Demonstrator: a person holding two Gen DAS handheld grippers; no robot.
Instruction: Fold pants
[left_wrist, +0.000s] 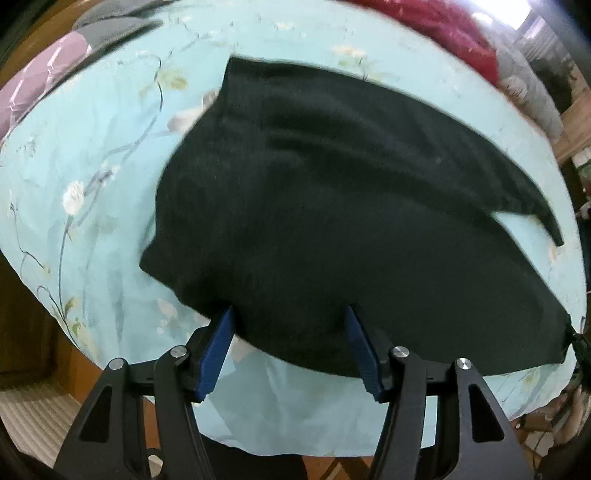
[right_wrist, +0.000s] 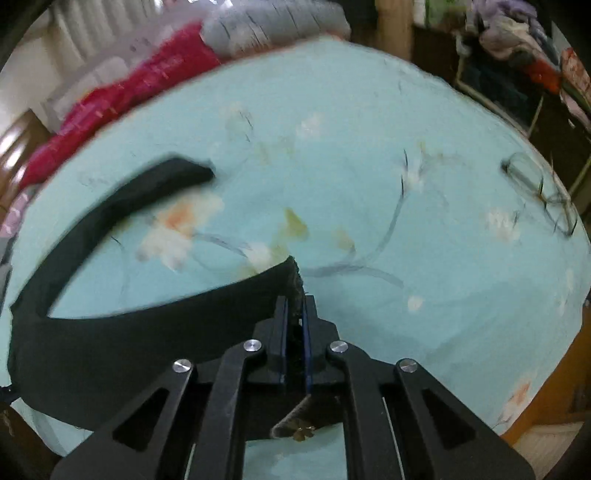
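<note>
Black pants (left_wrist: 332, 206) lie on a light blue floral bedsheet (left_wrist: 92, 166). In the left wrist view my left gripper (left_wrist: 291, 314) is open, its blue-padded fingers (left_wrist: 218, 347) spread at the near edge of the pants, with fabric between and over the tips. In the right wrist view my right gripper (right_wrist: 294, 306) is shut on a corner of the pants (right_wrist: 147, 332). That fabric runs left from the jaws. One pant leg (right_wrist: 122, 199) curves away at the upper left.
A red garment (right_wrist: 122, 96) and grey cloth (right_wrist: 266, 22) lie at the far side of the bed. A pink pillow (left_wrist: 33, 88) sits at the left. A black hair tie (right_wrist: 543, 192) lies on the sheet (right_wrist: 406, 129) at the right. Wooden floor and clutter surround the bed.
</note>
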